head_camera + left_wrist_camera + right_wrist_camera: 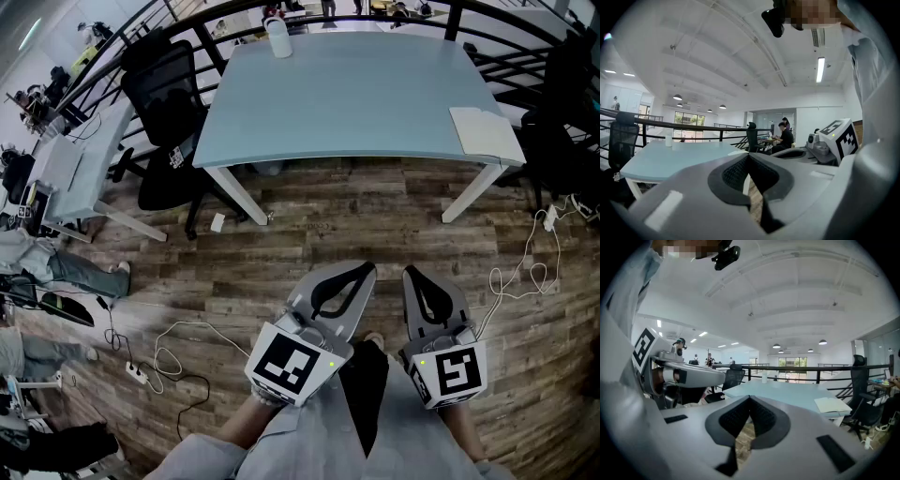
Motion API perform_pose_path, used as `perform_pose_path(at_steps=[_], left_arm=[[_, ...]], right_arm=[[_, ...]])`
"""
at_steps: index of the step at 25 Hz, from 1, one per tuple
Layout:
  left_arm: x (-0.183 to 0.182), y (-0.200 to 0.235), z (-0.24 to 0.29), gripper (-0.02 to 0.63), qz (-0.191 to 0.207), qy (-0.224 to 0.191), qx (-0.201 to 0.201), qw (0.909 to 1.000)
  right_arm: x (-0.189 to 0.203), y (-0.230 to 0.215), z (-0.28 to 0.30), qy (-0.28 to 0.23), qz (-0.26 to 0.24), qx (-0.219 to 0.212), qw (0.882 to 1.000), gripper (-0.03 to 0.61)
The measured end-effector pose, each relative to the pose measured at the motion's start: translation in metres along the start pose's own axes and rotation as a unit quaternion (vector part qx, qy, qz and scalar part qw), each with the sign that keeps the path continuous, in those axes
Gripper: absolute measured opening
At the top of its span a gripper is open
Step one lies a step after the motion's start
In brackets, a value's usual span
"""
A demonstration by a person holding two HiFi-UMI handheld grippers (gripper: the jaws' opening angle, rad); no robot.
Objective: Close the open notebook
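Note:
An open notebook [484, 131] with pale pages lies flat at the right front corner of a light blue table [347, 94]; the right gripper view also catches the notebook [833, 405]. Both grippers hover over the wooden floor, well short of the table. My left gripper [367, 270] is shut, its tips meeting with nothing between them, and it shows in its own view as the left gripper [748, 155]. My right gripper [409, 274] is shut and empty as well, seen along its jaws as the right gripper [749, 398].
A white bottle [278, 37] stands at the table's far edge. A black office chair [167, 112] sits left of the table, another chair [562, 141] at the right. Cables [525, 267] trail on the floor, and a railing runs behind the table.

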State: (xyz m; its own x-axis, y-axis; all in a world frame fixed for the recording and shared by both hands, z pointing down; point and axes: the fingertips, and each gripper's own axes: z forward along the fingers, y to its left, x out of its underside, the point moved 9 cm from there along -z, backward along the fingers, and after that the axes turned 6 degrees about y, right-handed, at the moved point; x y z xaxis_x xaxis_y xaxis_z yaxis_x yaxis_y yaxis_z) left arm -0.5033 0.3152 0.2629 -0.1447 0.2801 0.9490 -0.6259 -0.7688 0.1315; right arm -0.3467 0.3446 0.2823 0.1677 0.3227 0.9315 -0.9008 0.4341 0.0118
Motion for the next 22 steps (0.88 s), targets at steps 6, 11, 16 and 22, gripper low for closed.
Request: perform_pose_path(at_steps=[6, 11, 16, 22], left_arm=[[0.001, -0.001, 0.0, 0.003, 0.0, -0.001, 0.0, 1.0], [0.002, -0.002, 0.003, 0.003, 0.0, 0.0, 0.003, 1.0], [0.0, -0.005, 0.01, 0.003, -0.002, 0.002, 0.006, 1.0], [-0.002, -0.018, 0.024, 0.003, 0.003, 0.004, 0.01, 0.9999]], right_arm=[[0.002, 0.001, -0.001, 0.001, -0.003, -0.002, 1.0, 0.002], [0.002, 0.0, -0.001, -0.002, -0.005, -0.002, 1.0, 0.002], [0.003, -0.009, -0.004, -0.002, 0.011, 0.005, 1.0, 0.002], [0.009, -0.026, -0.015, -0.001, 0.017, 0.012, 1.0, 0.002]])
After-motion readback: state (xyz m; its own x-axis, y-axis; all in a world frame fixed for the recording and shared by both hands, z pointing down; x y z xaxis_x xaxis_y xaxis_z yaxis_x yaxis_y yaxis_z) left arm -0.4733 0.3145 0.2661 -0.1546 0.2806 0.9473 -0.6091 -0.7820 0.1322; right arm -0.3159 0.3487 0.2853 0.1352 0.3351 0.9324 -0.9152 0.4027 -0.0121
